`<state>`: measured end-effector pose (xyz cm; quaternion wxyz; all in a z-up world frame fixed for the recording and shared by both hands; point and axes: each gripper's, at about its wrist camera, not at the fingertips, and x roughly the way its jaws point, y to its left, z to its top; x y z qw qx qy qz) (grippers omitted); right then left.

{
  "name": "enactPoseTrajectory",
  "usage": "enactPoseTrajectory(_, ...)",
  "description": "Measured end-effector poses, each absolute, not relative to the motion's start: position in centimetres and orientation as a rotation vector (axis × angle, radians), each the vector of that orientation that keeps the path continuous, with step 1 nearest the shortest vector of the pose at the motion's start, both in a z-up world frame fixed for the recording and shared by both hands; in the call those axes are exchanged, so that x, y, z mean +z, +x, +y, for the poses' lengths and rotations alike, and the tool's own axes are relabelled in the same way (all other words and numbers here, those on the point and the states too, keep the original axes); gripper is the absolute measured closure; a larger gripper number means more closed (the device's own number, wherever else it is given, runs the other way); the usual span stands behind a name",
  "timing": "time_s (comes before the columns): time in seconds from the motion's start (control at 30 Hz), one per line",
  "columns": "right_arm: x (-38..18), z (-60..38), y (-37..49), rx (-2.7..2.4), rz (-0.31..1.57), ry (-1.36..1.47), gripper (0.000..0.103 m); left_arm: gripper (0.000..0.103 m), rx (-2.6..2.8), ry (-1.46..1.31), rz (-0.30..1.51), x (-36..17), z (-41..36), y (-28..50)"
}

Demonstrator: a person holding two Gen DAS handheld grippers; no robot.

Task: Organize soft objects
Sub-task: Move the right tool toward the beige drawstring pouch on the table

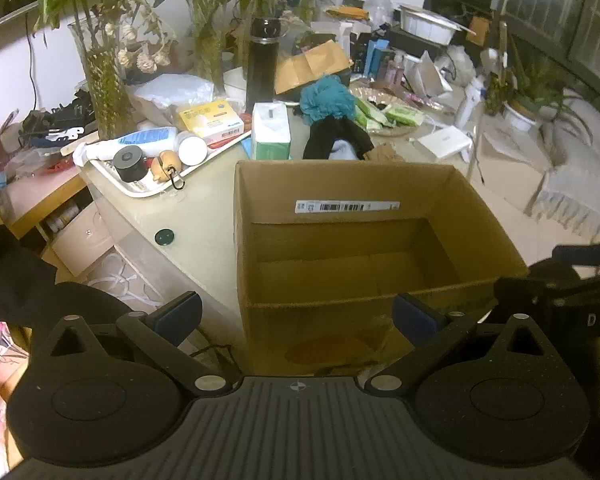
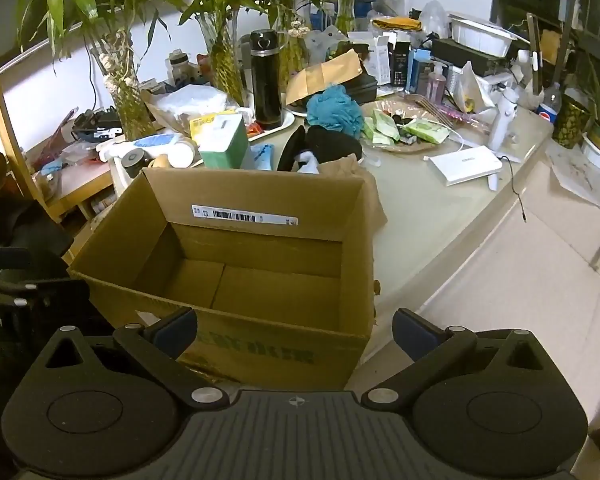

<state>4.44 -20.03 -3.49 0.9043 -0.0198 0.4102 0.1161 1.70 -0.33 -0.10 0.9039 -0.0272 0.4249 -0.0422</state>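
An open cardboard box (image 1: 340, 196) (image 2: 256, 196) stands on the pale table with nothing inside it. Behind its far wall lie the soft things: a teal bath pouf (image 1: 328, 98) (image 2: 334, 108), a black cloth (image 1: 340, 136) (image 2: 332, 144) and a bit of light blue fabric (image 1: 342, 149). My left gripper (image 1: 296, 318) hangs open in front of the box's near wall, holding nothing. My right gripper (image 2: 296, 330) is open too, at the box's near right corner, and is visible at the right edge of the left wrist view (image 1: 572, 288).
A white tray (image 1: 140, 190) of bottles and jars sits left of the box, with a green tissue box (image 1: 270, 132) (image 2: 224, 140) and black flask (image 1: 262, 68) (image 2: 266, 80) behind. Plant vases line the back. A plate of green packets (image 2: 404, 130) and a white device (image 2: 466, 166) lie right.
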Motion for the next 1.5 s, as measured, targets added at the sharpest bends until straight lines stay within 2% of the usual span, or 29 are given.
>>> enactPoseTrajectory(0.4,-2.8,-20.9,5.1,0.215,0.83,-0.063,0.0,0.0,-0.126,0.027,0.839,0.7,-0.9,2.1)
enactPoseTrajectory(1.5,-1.9,-23.4,8.9,0.287,0.769,-0.011,0.0,0.0,-0.154,-0.004,0.774,1.4,0.8,4.8)
